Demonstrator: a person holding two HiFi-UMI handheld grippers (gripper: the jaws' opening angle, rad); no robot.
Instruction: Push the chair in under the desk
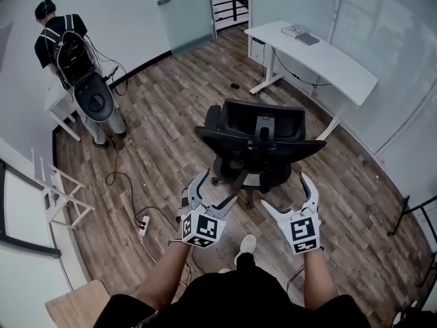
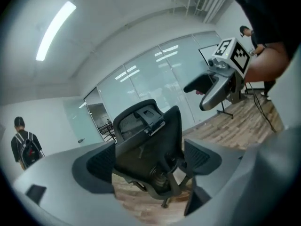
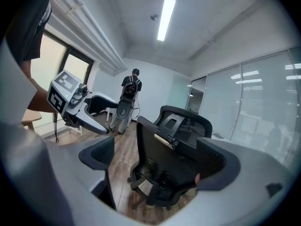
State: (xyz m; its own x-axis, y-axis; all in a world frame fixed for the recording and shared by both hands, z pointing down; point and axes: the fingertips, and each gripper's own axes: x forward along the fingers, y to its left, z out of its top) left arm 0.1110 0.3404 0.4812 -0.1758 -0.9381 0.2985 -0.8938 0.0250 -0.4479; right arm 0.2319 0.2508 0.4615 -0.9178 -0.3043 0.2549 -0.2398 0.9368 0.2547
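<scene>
Office chair [image 1: 256,142]: black mesh back in a matt plastic frame. Floor [image 1: 164,135]: wood-grain planks, low sheen. Table [image 1: 328,60]: smooth white top. Partition [image 1: 382,33]: frosted glass.

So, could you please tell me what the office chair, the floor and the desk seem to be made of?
Office chair: matte black plastic back, probably; the headrest shows mesh weave.
Floor: wood-look planks with grain and seams, possibly laminate.
Desk: smooth matte white top, likely laminated board.

The wooden floor [image 1: 164,142] is carrying the black chair [image 1: 256,139] at centre. From it, the white desk [image 1: 341,67] is standing at one o'clock and a power strip [image 1: 143,225] is lying at eight o'clock.
</scene>
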